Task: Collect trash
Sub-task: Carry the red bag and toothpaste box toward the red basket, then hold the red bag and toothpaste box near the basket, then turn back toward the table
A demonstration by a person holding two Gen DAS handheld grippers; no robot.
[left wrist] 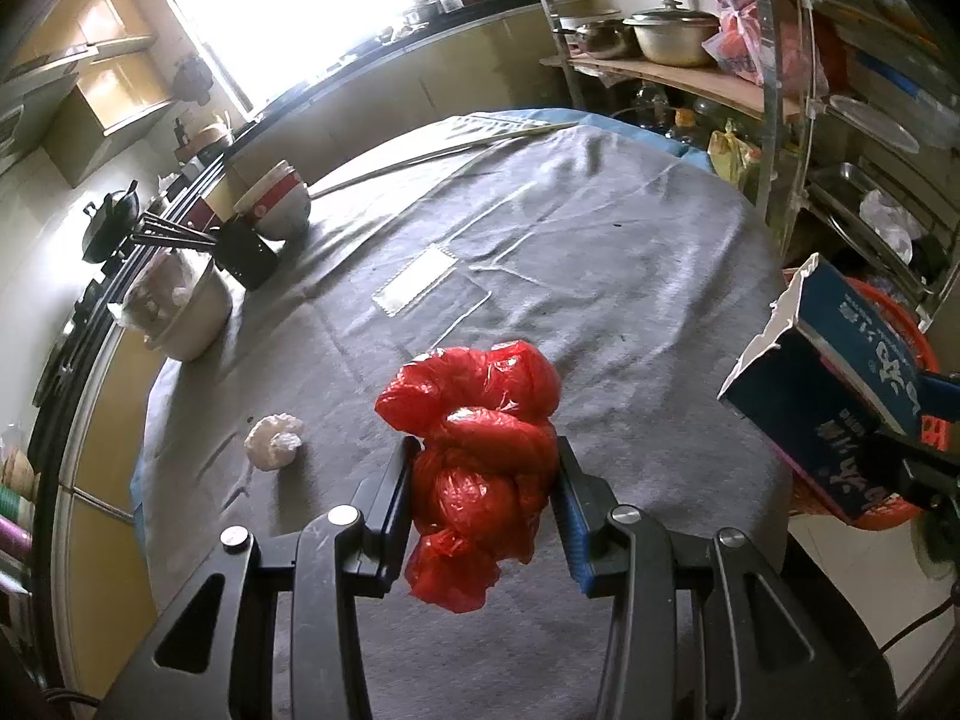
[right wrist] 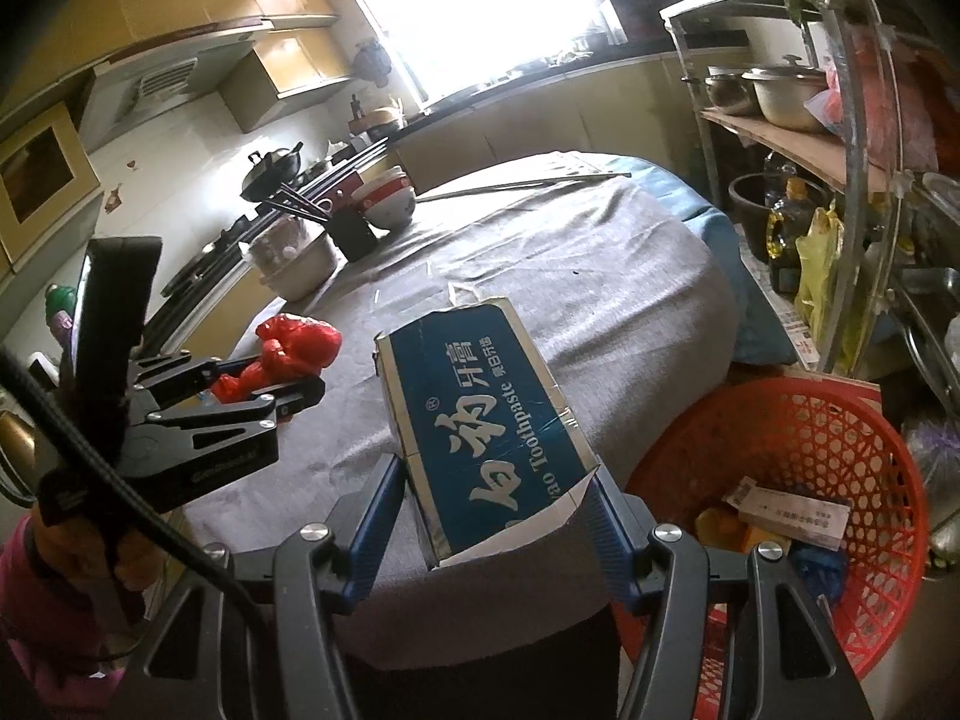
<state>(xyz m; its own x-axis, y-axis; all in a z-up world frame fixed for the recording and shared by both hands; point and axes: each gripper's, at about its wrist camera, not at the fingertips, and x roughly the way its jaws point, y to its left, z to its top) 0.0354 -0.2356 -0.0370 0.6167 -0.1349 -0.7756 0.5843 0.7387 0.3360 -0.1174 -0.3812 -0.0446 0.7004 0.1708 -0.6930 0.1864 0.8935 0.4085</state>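
Note:
My left gripper (left wrist: 485,468) is shut on a knotted red plastic bag (left wrist: 480,420), held just above the grey tablecloth (left wrist: 600,252); the same bag (right wrist: 294,348) shows at the left of the right wrist view. A crumpled white tissue (left wrist: 273,441) lies on the cloth to the bag's left. A clear flat wrapper (left wrist: 420,279) rests further back. My right gripper (right wrist: 492,480) is shut on a torn blue toothpaste box (right wrist: 480,420), lifted over the table's near edge. The box (left wrist: 828,384) appears at the right edge of the left wrist view.
A red mesh basket (right wrist: 840,438) stands on the floor right of the table, holding a small carton and other scraps. Bowls (left wrist: 276,198), a black chopstick holder (left wrist: 246,252) and a covered pot (left wrist: 174,306) crowd the table's far left. A metal shelf rack (left wrist: 780,90) stands right.

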